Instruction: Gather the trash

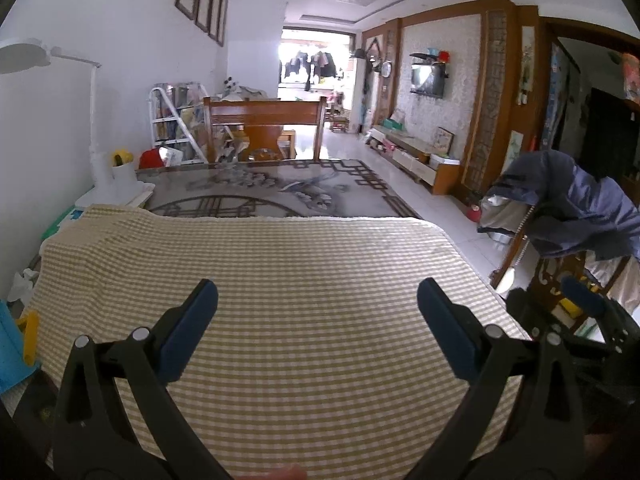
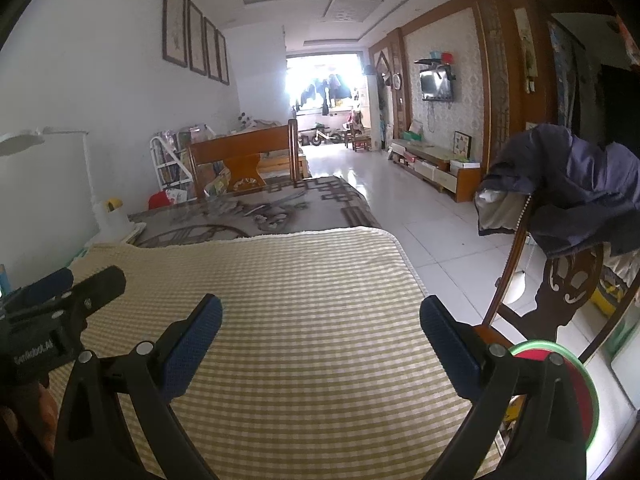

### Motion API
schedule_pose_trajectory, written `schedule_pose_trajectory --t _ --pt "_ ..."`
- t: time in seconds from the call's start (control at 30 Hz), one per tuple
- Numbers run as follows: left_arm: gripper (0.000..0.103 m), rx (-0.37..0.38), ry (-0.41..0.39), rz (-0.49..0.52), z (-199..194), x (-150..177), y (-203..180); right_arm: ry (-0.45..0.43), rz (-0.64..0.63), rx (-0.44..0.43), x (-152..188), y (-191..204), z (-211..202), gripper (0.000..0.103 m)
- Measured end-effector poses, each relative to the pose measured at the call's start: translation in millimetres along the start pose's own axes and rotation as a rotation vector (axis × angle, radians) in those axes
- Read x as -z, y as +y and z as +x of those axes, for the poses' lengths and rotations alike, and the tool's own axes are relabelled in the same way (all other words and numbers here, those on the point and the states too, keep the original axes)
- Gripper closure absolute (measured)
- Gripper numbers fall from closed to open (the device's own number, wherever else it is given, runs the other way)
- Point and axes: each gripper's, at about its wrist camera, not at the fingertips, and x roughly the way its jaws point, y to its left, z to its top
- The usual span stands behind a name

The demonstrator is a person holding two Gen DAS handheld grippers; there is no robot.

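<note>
I see the tabletop (image 1: 280,196) running lengthwise away from me toward the wooden chair (image 1: 264,120) at its far end. Its near half sits under a yellow-and-white checked cloth (image 1: 280,300); the cloth's far edge crosses the tabletop, its right edge follows the tabletop's side. I can't make out any trash on the cloth in either view, so no long axis or heading to give. Open white tile floor (image 2: 420,232) on the right. A chair draped with a dark blue jacket (image 2: 580,188) stands just beside the right edge. White desk lamp (image 1: 96,120) at far left. My left tongs (image 1: 318,328) are spread wide, holding nothing, over the cloth. My right tongs (image 2: 320,336) same: wide apart, nothing held. A round red disc with a green rim (image 2: 576,392) shows low right, behind the right tongs' finger.
</note>
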Motion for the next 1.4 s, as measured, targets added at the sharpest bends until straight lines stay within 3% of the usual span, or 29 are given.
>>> schedule_pose_trajectory --t 0.17,0.57,1.4 --pt "0.005 -0.050 -0.023 -0.027 -1.8 -0.2 3.3 0.003 0.006 0.004 1.0 0.5 -0.7 0.007" --pt "0.005 -0.002 -0.010 0.003 -0.3 3.0 -0.2 0.009 0.002 0.001 2.8 0.4 0.4 0.007" --pt "0.005 -0.005 0.020 0.007 4.4 6.1 0.4 0.035 0.007 0.001 7.7 -3.3 3.8 0.007"
